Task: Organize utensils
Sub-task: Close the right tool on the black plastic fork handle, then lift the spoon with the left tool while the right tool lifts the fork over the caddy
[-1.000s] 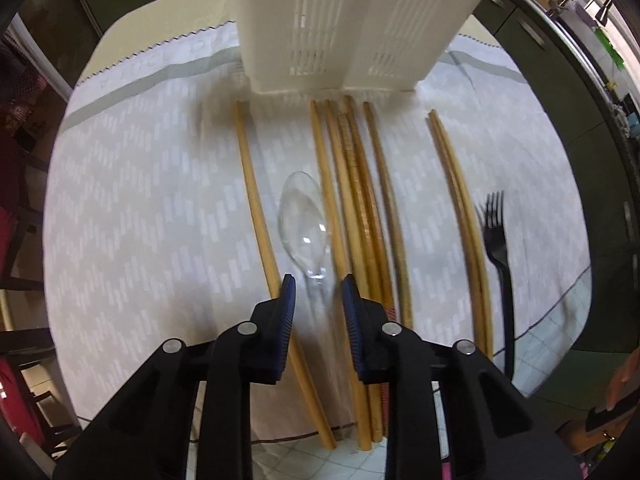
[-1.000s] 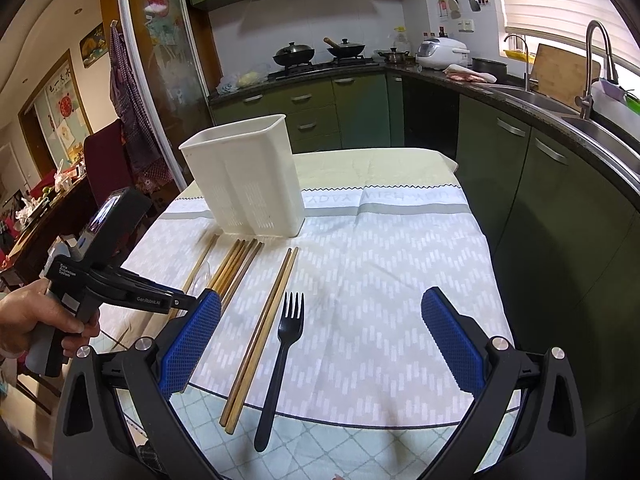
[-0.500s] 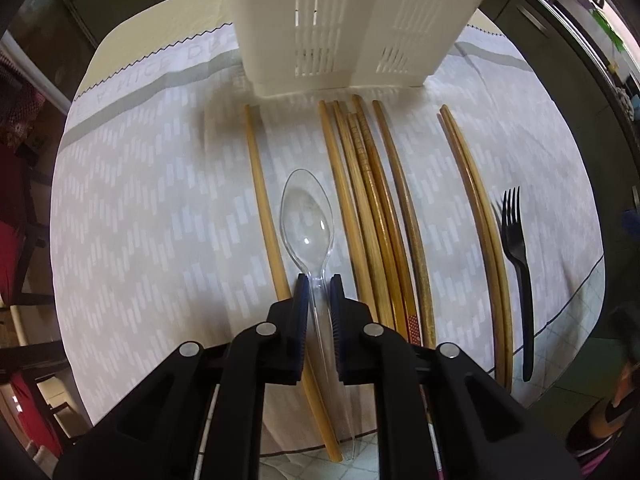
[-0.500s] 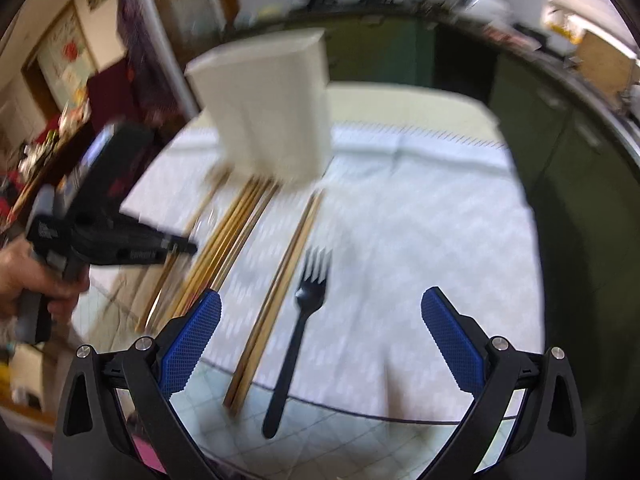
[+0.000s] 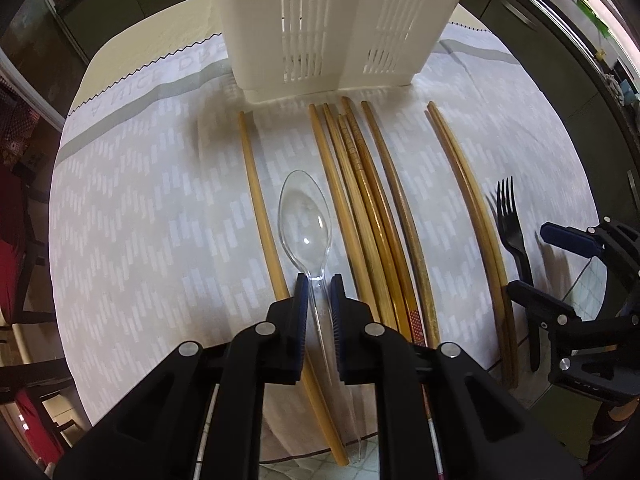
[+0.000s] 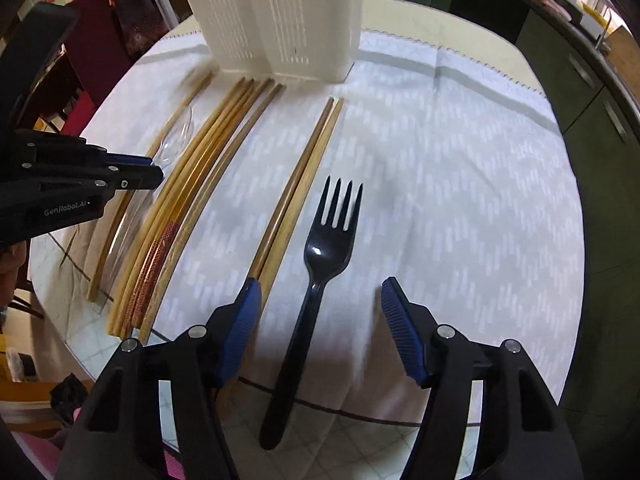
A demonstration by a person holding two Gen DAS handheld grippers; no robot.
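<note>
A clear plastic spoon (image 5: 306, 216) lies on the white cloth among several wooden chopsticks (image 5: 360, 200), bowl pointing at the white slotted utensil holder (image 5: 332, 24). My left gripper (image 5: 319, 284) is shut on the spoon's handle just below the bowl. A black plastic fork (image 6: 320, 264) lies right of a chopstick pair (image 6: 298, 192). My right gripper (image 6: 320, 296) is open, low over the fork, its pads on either side of the handle and clear of it. The fork (image 5: 514, 236) and the right gripper also show in the left wrist view.
The holder (image 6: 276, 16) stands at the far side of the cloth-covered table (image 6: 460, 160). The table's near edge lies just under both grippers. Green kitchen cabinets (image 6: 580, 72) run along the right. Red chairs (image 5: 16, 216) stand at the left.
My left gripper has closed on the spoon's handle. My right gripper has dropped and moved forward, from high over the table to straddling the fork.
</note>
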